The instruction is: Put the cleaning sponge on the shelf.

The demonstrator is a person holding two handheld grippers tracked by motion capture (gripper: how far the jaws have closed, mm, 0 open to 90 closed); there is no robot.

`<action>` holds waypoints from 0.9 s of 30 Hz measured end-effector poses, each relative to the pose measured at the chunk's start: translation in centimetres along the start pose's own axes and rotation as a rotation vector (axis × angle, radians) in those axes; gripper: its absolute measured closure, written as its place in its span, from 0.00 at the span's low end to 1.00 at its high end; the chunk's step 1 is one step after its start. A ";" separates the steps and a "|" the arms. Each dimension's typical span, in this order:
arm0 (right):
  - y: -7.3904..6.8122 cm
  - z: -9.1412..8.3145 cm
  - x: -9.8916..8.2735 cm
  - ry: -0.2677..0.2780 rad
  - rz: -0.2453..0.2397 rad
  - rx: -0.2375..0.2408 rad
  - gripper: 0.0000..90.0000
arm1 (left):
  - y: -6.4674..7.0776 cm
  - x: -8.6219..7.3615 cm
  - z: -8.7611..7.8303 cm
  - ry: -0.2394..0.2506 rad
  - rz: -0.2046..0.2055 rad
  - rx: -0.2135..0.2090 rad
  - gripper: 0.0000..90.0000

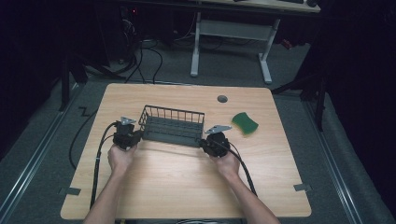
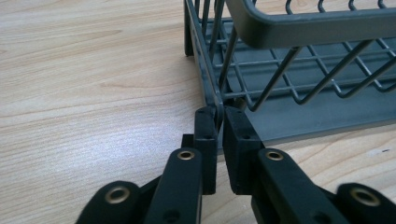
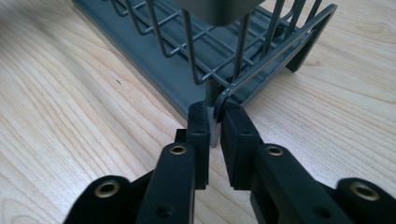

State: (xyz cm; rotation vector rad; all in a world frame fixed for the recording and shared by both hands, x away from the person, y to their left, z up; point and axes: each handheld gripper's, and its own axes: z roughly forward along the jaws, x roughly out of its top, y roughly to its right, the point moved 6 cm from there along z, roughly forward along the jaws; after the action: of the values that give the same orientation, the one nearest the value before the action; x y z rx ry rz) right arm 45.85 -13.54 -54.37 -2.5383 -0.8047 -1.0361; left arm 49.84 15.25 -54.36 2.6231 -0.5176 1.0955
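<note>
I have the rack (image 1: 172, 125) gripped at both ends. It sits on the table (image 1: 187, 186) a little left of the middle and nearer the far edge than the near one, with its long axis running left to right across the table, roughly parallel to the near edge, its right end slightly nearer to me.

My left gripper (image 2: 218, 122) has its jaws clamped on the thin frame bar at the rack's left near corner; in the left gripper view the bar runs straight down between the two pads. My right gripper (image 3: 214, 116) is clamped the same way on the frame bar at the right near corner. In the high view the left gripper (image 1: 127, 135) and the right gripper (image 1: 215, 142) stand at opposite ends of the rack, each pointing in toward it, so the rack lies between the two, along the line from one to the other.

That line is what I judge the next move turns on: with a grip at each end of the long axis, both hands must rise or travel together and level, or the rack will tilt or twist in the thin-bar grips.

The rack holds nothing that I can see; its wire floor and the grey tray under it are bare. A green sponge (image 1: 245, 123) lies apart from it, toward the table's right edge.
</note>
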 end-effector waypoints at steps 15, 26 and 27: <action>0.8 -0.9 -0.6 -0.018 -0.012 -0.017 0.95 | 1.3 0.0 0.1 -0.005 0.018 -0.039 0.96; 2.6 -2.4 -1.8 -0.012 0.015 -0.040 0.96 | 3.9 0.1 0.6 -0.008 0.050 -0.077 0.97; 2.8 -2.5 -2.0 -0.012 0.017 -0.043 0.96 | 4.2 0.1 0.6 -0.008 0.053 -0.081 0.96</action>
State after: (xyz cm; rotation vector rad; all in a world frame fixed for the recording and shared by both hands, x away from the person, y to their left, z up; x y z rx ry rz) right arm 44.97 -17.71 -54.12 -2.5848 -0.7702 -1.0442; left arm 48.60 11.20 -54.31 2.5592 -0.6228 1.0568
